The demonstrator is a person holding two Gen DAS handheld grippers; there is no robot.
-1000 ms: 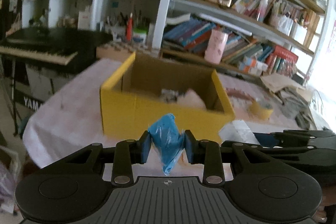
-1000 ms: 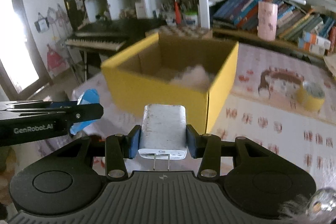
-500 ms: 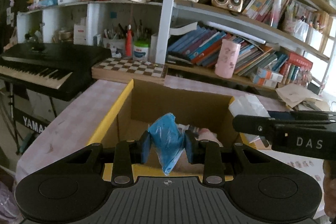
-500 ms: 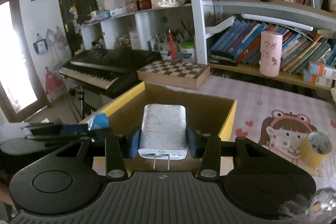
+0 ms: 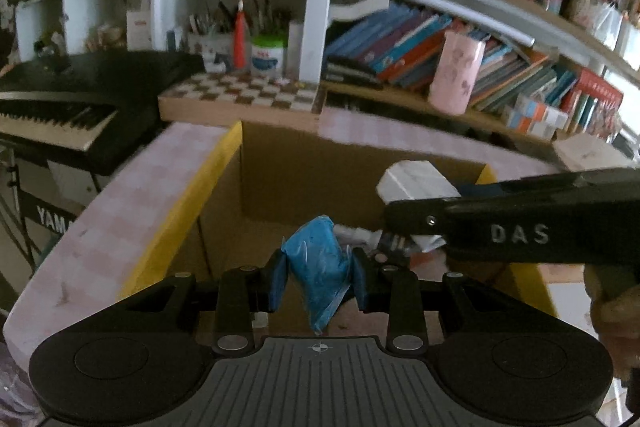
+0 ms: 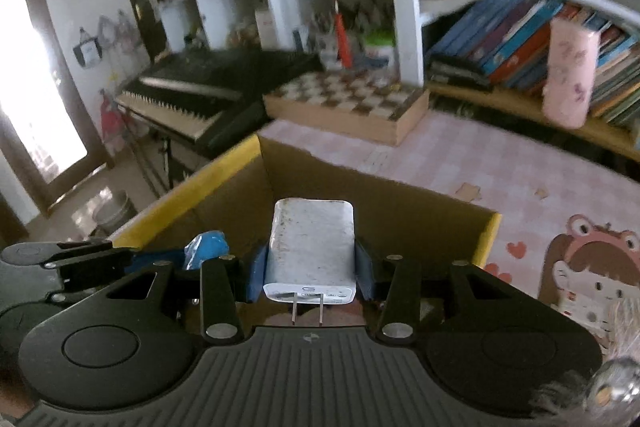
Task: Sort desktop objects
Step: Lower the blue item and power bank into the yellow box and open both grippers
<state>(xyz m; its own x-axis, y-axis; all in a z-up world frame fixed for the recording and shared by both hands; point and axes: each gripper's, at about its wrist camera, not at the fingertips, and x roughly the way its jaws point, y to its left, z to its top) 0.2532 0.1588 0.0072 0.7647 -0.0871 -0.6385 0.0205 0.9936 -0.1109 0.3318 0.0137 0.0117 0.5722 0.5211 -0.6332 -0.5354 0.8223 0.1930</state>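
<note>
My left gripper (image 5: 319,277) is shut on a crumpled blue packet (image 5: 318,259) and holds it over the open yellow cardboard box (image 5: 180,203). My right gripper (image 6: 310,269) is shut on a white charger plug (image 6: 310,247), prongs toward the camera, also over the box (image 6: 192,187). The right gripper with the charger (image 5: 416,181) reaches in from the right in the left wrist view. The blue packet (image 6: 206,247) shows at the left in the right wrist view. Several small items lie in the box bottom, partly hidden.
The box stands on a table with a pink checked cloth (image 6: 500,167). A chessboard box (image 6: 348,103) and a pink cup (image 6: 570,75) stand behind it, by bookshelves. A black keyboard piano (image 5: 60,107) is at the left, off the table.
Both grippers have moved forward from in front of the box to over its opening, each still holding its object. The box now fills the lower view.
</note>
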